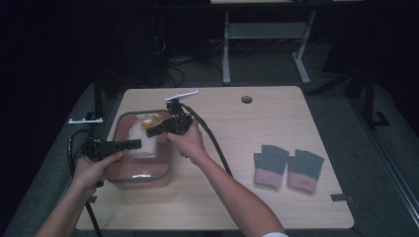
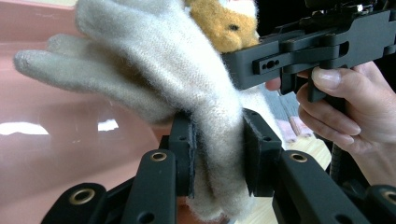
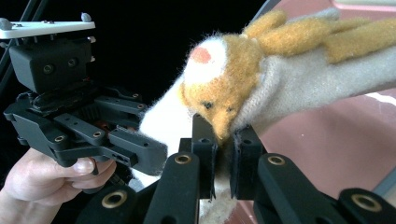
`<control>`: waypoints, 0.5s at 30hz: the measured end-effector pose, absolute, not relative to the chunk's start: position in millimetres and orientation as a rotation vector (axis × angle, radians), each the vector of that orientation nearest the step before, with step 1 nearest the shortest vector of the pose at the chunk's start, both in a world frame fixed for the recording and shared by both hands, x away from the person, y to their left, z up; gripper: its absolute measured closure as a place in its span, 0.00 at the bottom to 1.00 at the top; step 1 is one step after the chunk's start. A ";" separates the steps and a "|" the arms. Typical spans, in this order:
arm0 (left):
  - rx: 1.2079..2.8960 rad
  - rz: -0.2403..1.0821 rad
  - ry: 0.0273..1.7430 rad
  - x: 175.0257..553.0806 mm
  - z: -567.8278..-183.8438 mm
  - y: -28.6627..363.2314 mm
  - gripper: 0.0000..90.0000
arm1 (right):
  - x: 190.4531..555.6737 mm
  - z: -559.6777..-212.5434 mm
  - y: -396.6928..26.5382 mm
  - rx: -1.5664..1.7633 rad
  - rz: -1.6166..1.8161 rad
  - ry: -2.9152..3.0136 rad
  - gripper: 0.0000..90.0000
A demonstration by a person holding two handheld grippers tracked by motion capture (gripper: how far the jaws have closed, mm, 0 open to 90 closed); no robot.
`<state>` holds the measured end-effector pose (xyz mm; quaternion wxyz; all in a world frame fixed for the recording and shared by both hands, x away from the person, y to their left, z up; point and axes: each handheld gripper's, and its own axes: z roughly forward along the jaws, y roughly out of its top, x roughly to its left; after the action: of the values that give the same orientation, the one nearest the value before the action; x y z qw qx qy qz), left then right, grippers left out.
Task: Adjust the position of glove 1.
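Observation:
A pink bin with a grey rim (image 1: 118, 129) stands at the table's left. Over it both grippers hold cream woolly glove fabric (image 1: 144, 146) that carries an orange animal face (image 1: 148, 122). My left gripper (image 1: 139, 143) comes in from the left, and its jaws (image 2: 217, 135) are shut on the cream glove (image 2: 154, 60) below its fingers. My right gripper (image 1: 150, 132) reaches in from the right. It (image 3: 224, 144) is shut on the fabric just under the orange face (image 3: 219, 88). I cannot tell whether this is one glove or a pair.
Two grey fingerless gloves with pink cuffs (image 1: 271, 165) (image 1: 305, 171) lie side by side on the right of the wooden table (image 1: 237, 197). A cable hole (image 1: 246, 99) sits near the far edge. The right gripper's cable (image 1: 215, 143) trails across the table.

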<state>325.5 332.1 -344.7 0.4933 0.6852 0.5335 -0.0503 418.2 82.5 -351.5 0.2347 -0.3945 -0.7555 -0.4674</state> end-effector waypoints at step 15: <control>1.682 -0.140 1.339 329.8 -362.2 339.2 0.76 | 424.0 -373.8 92.6 -1.095 -1.237 -2.057 0.92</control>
<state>329.8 339.2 -362.2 0.4738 0.6874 0.5475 -0.0573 424.0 92.6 -373.8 0.2492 -0.4021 -0.7550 -0.4540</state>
